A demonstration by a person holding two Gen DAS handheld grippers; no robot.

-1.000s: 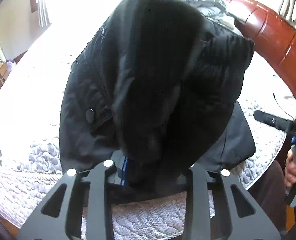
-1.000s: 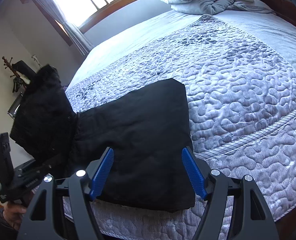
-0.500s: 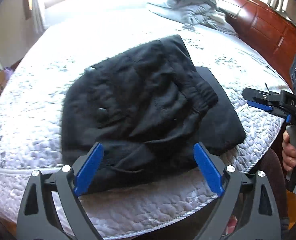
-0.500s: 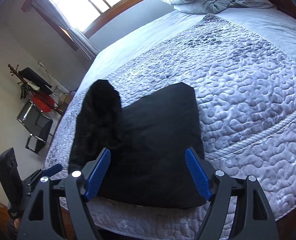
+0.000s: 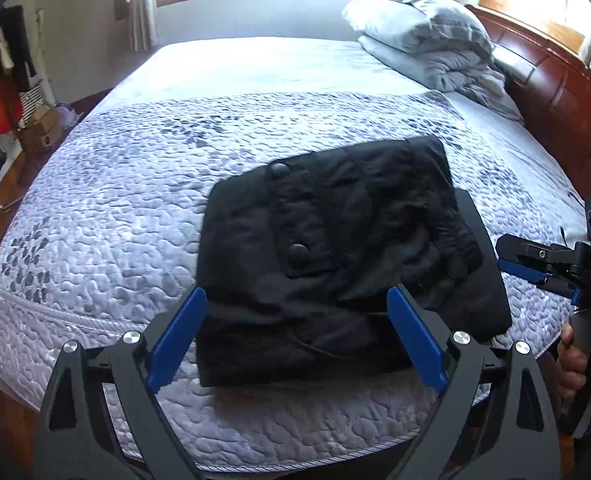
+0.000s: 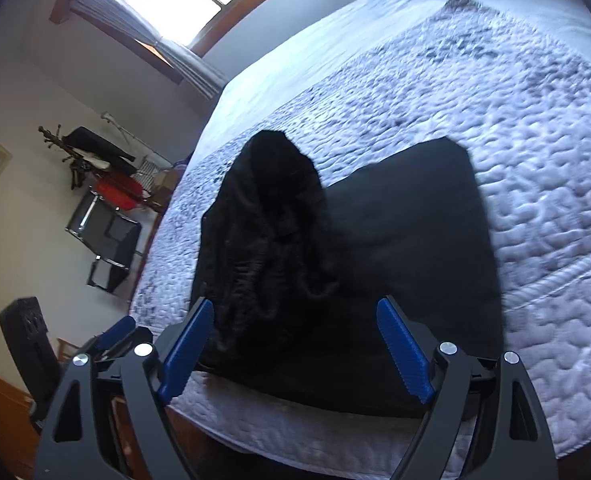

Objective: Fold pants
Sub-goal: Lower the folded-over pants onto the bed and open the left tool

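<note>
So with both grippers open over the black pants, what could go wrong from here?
1. The folded black pants lie close to the near edge of the quilted grey bedspread; a nudge might slide them off.
2. The top layer sits bunched and off-square, so the fold may loosen.
3. The open left gripper could snag the flap.

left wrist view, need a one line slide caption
Open left gripper hovers over folded black pants on a quilted bed, right gripper alongside.
</note>
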